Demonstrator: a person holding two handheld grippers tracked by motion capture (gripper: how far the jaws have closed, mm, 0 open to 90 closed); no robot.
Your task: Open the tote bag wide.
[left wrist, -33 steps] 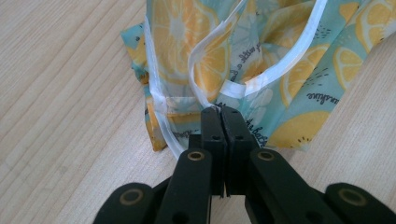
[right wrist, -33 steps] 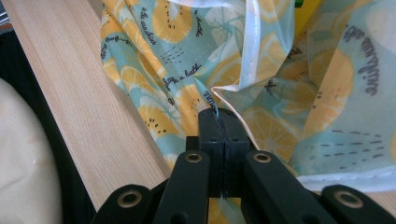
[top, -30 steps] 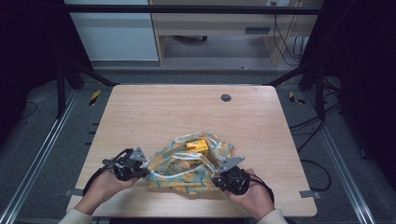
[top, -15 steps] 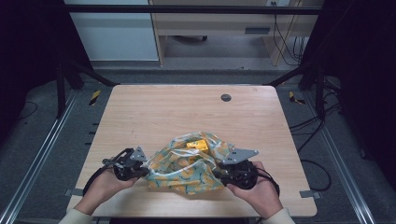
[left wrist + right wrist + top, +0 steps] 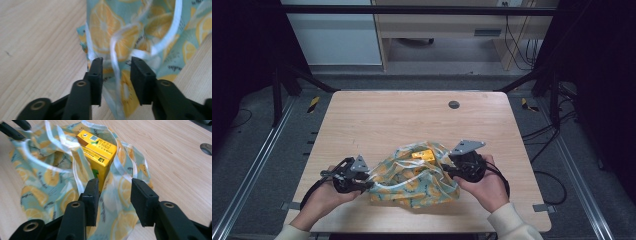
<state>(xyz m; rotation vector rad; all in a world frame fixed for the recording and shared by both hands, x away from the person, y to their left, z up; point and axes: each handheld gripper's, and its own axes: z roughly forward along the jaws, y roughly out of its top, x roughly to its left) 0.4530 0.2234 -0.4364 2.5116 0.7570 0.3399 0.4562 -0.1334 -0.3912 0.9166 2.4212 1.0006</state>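
Light wood table (image 5: 377, 120), rounded corners, inside a dark metal frame; floor rails run along both long sides. One round grommet hole (image 5: 454, 104) near the far edge, at about 1 o'clock from table centre. The whole far half of the top is bare wood, giving open room toward 12 o'clock.

One bag (image 5: 414, 175), teal with a lemon print and pale ribbon handles, lies slumped on the near half, close to the near edge at 6 o'clock. One yellow carton (image 5: 424, 155) stands in its open mouth; the right gripper view shows it upright between the fabric folds.

Two grippers, one per hand. Left gripper (image 5: 116, 71) sits at the bag's 9 o'clock side. Its jaws have just been opening and now stand partly apart, with a ribbon strand and the bag's edge hanging loose between them, pads not pressing. Right gripper (image 5: 113, 195) sits at the bag's 3 o'clock side, with its grey plate raised. Its jaws have also just been opening; they stand partly apart over the bag's rim, with fabric between them but not pinched.
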